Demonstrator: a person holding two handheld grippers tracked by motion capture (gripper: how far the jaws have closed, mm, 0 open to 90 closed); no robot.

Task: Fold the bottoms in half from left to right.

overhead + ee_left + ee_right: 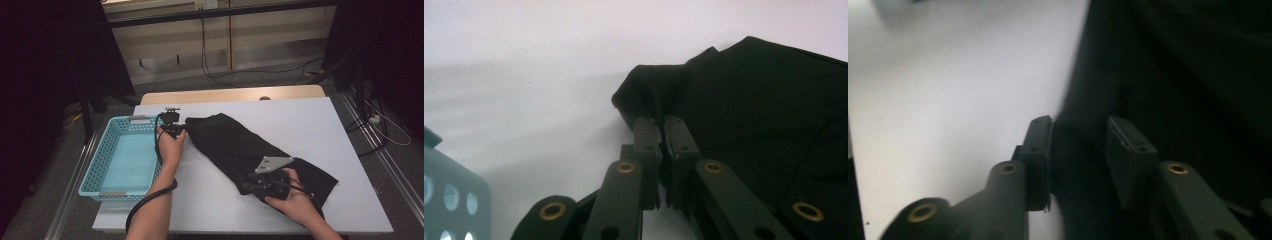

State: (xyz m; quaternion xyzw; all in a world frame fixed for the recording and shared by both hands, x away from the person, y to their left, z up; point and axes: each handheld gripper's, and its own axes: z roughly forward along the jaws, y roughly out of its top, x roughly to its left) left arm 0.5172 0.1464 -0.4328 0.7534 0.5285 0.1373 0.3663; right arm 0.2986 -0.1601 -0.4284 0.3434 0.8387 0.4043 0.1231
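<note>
Nearest the lens in the high view, two forearms come up from the bottom edge. At the left, the left hand [171,147] reaches forward with its wrist almost straight, holding the left gripper [181,131] level and pointing to the right; a cable loops down beside the forearm. At the right, the right hand [290,196] is drawn closer to the near table edge and angled leftward, with the grey three-cornered plate on top of the right gripper [248,188].

No writing or label can be read anywhere.

Seen in the left gripper view, the left gripper [662,125] is clenched on the far-left corner of the black garment [250,150], a fold [644,97] of the cloth bunched just ahead of its tips. Seen in the right gripper view, the right gripper [1079,131] stands parted, the garment's edge [1083,165] between its pads without being pressed. From the left gripper the cloth stretches away diagonally to the right gripper across the white table [310,120]. Just behind the left hand sits a light blue basket [120,155].
</note>
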